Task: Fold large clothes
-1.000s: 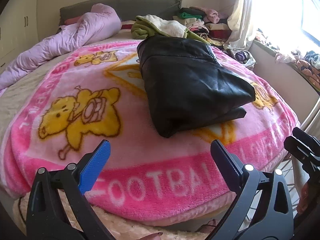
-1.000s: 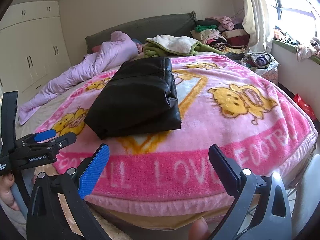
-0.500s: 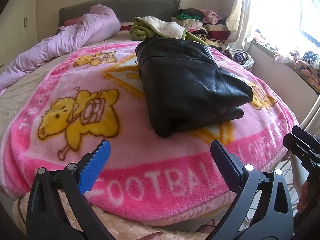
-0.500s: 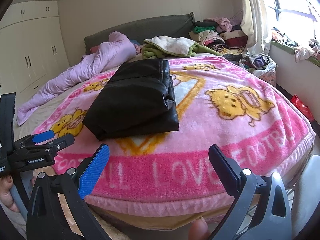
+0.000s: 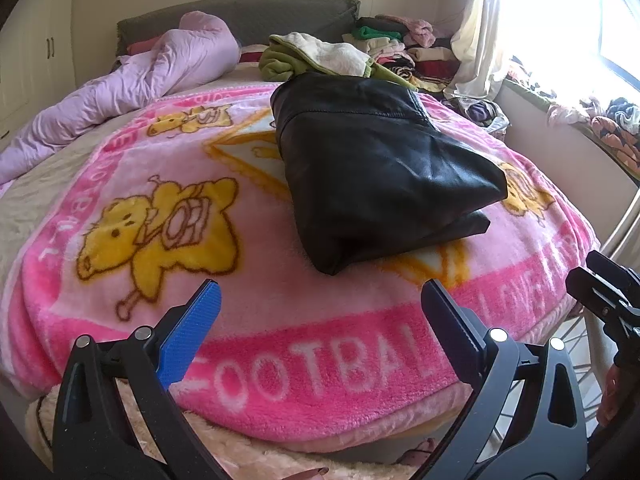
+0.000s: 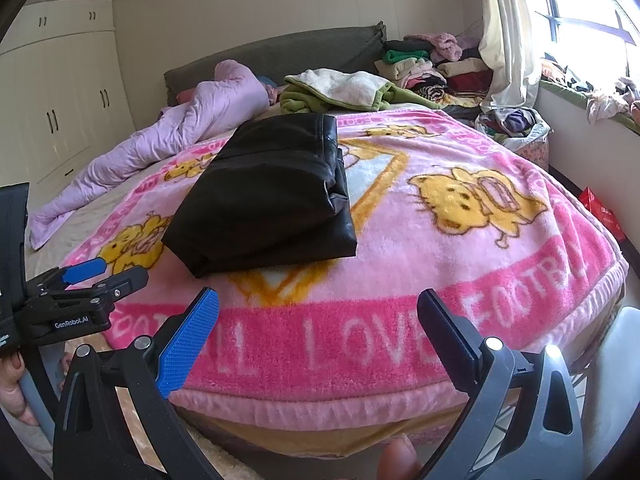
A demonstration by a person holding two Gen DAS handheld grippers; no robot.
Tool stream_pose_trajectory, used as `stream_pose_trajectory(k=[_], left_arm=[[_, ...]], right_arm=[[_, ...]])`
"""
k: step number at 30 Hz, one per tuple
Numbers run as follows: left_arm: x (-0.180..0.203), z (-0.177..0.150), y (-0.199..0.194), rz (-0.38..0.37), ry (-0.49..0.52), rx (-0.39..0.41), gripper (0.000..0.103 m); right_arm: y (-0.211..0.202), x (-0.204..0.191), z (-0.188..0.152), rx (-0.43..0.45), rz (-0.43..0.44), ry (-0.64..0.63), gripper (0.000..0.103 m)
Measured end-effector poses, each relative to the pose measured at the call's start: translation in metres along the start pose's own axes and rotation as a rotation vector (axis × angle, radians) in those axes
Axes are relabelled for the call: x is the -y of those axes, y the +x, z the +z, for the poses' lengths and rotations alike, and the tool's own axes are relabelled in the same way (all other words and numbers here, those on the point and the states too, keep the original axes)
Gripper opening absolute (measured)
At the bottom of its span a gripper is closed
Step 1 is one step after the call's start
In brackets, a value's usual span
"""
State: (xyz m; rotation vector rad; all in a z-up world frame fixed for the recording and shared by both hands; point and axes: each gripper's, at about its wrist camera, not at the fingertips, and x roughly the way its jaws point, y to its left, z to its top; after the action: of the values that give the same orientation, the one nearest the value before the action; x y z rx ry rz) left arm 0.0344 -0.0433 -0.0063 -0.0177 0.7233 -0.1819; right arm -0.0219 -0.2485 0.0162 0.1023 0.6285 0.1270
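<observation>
One folded black jacket [image 5: 380, 176] on pink blanket [image 5: 256, 320] — 2 tools, left tool [image 5: 318, 306] & right tool [image 6: 318, 312], both wide apart, holding nothing.

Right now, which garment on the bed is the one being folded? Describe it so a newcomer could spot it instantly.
Find the pink blanket with yellow bears covering the bed. Near its middle lies the black jacket, folded into a thick bundle. It is the only dark, shiny leather-like piece; the lilac duvet and green fleece sit farther back by the headboard.

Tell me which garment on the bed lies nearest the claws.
The folded black leather jacket on the pink blanket; the green fleece and lilac duvet lie farther back.
</observation>
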Motion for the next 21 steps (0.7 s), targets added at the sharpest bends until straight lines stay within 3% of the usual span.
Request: stream_pose_trajectory(k=[21], left_arm=[[-0.0028, -0.0015, 0.0000, 0.020, 0.011, 0.007, 0.094]], right_arm=[[0.0041, -0.0005, 0.0000, -0.017, 0.022, 0.005, 0.099]])
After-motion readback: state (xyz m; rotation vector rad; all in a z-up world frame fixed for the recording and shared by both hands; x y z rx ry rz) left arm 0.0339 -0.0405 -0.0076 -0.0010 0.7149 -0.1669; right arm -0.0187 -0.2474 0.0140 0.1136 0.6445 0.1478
